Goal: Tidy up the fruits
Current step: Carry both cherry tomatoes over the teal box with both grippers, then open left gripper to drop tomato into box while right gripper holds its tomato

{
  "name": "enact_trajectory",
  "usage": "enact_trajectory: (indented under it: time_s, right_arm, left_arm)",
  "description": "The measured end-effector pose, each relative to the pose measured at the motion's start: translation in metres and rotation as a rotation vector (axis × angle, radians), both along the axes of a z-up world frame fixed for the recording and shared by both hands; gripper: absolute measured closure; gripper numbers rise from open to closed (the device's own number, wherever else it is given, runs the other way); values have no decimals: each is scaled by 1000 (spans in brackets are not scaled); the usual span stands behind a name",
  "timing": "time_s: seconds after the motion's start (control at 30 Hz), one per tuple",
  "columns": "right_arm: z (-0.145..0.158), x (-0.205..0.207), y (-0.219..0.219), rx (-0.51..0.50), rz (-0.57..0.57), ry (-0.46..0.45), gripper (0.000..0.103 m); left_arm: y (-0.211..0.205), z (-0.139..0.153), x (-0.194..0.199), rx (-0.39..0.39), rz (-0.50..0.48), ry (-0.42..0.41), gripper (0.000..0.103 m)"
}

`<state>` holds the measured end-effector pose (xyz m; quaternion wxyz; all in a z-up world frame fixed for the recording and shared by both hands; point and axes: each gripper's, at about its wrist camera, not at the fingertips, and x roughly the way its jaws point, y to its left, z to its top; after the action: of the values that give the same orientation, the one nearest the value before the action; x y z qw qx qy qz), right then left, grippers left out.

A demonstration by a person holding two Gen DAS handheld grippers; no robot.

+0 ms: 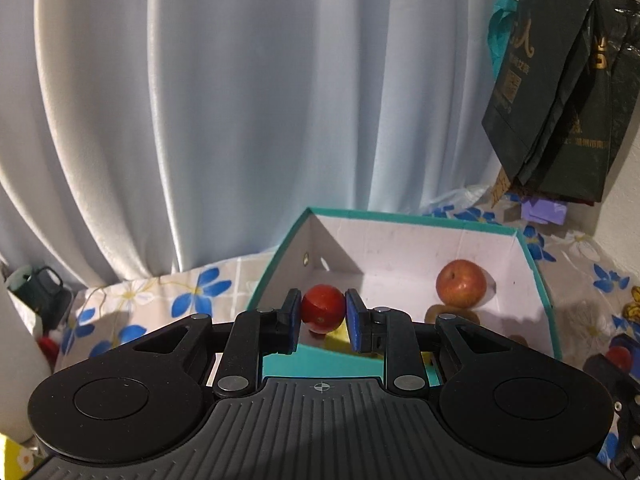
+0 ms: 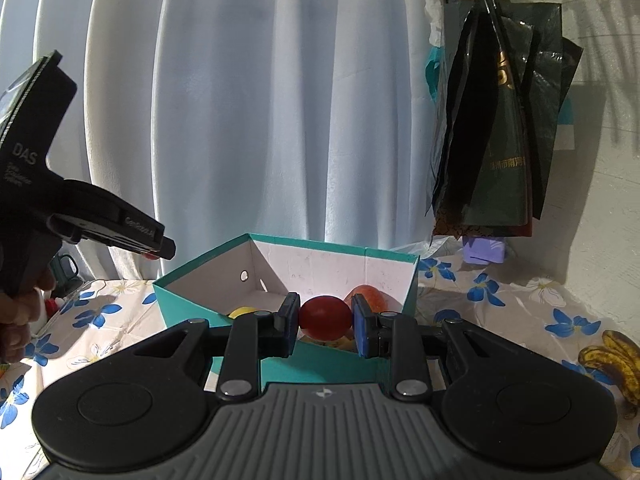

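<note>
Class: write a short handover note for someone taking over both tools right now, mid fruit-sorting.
Left tool: shut on a small red fruit, held above the teal box.
Right tool: shut on another small red fruit, in front of the box.
Done: an apple and a yellow fruit lie in the box.
Left: drop both red fruits in; the bananas remain on the floral cloth to the right.
</note>
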<state>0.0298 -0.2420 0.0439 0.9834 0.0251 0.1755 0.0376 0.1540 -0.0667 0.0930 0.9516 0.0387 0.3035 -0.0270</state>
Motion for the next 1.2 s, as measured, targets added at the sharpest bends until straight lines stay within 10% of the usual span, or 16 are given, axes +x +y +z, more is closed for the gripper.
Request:
enact_trajectory:
  time_s: [1.2]
  right_arm:
    - [-6, 10, -33, 13, -97, 9, 76]
  left_arm:
    - [-39, -73, 109, 56, -7, 84, 76]
